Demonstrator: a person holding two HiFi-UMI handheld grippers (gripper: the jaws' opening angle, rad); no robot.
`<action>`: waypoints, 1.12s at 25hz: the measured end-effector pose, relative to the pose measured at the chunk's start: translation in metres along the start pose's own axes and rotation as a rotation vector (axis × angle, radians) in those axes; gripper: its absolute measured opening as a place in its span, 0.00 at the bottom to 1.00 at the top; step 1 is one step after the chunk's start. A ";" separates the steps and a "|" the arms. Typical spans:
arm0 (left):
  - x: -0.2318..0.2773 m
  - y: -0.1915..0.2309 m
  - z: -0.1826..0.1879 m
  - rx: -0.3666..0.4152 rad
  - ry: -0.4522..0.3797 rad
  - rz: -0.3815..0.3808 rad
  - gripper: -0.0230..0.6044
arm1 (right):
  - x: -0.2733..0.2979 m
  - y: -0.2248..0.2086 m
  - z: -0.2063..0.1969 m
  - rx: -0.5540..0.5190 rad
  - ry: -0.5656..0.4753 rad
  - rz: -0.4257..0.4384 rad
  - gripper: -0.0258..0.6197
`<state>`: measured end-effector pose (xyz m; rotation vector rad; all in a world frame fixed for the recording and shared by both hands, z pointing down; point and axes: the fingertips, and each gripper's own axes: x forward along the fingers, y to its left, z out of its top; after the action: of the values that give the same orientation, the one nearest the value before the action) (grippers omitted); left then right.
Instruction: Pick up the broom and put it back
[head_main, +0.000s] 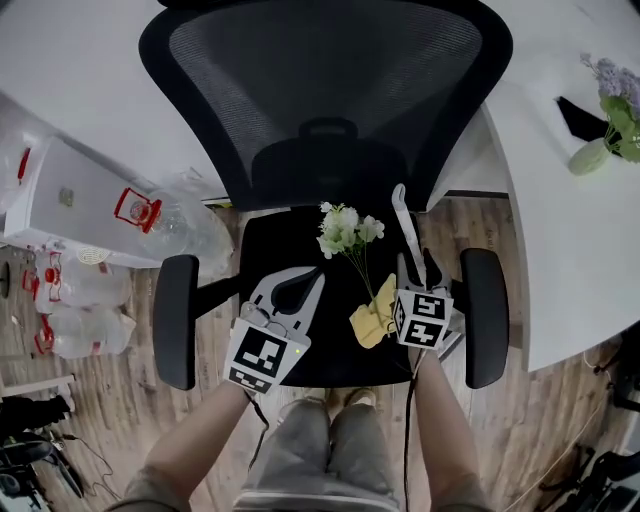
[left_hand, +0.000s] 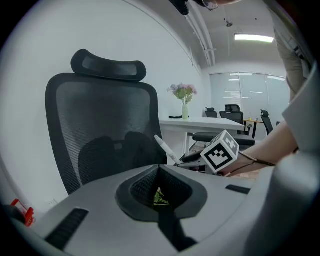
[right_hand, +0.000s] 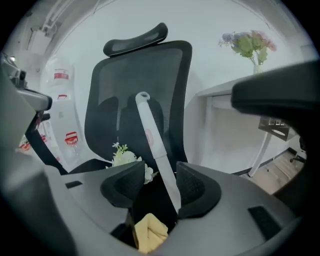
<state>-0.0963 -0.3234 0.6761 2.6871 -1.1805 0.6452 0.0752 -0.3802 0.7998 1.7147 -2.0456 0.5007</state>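
Left gripper (left_hand: 159, 170): jaws pressed together above the chair seat (head_main: 275, 245). Right gripper (right_hand: 161, 185): jaws spread, the white broom (right_hand: 152, 135) handle between them, flowers (right_hand: 125, 157) ahead-left, yellow cloth (right_hand: 150, 232) beneath.

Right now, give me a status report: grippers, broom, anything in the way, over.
Left hand-held gripper shut, nothing held. Right hand-held gripper open, broom handle between jaws, not clamped. Flower sprig and yellow cloth on chair seat alongside.
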 end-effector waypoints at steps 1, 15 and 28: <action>0.002 0.001 -0.004 0.008 0.004 -0.003 0.06 | 0.006 -0.001 -0.003 -0.006 0.000 -0.008 0.35; -0.012 -0.012 -0.002 0.067 0.011 -0.006 0.06 | -0.017 0.003 -0.001 -0.156 -0.022 -0.065 0.21; -0.083 -0.043 0.033 -0.015 0.060 -0.022 0.06 | -0.175 0.018 0.016 -0.195 -0.040 -0.129 0.18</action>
<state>-0.1039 -0.2480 0.6128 2.6449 -1.1344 0.7050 0.0822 -0.2393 0.6927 1.7359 -1.9252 0.2203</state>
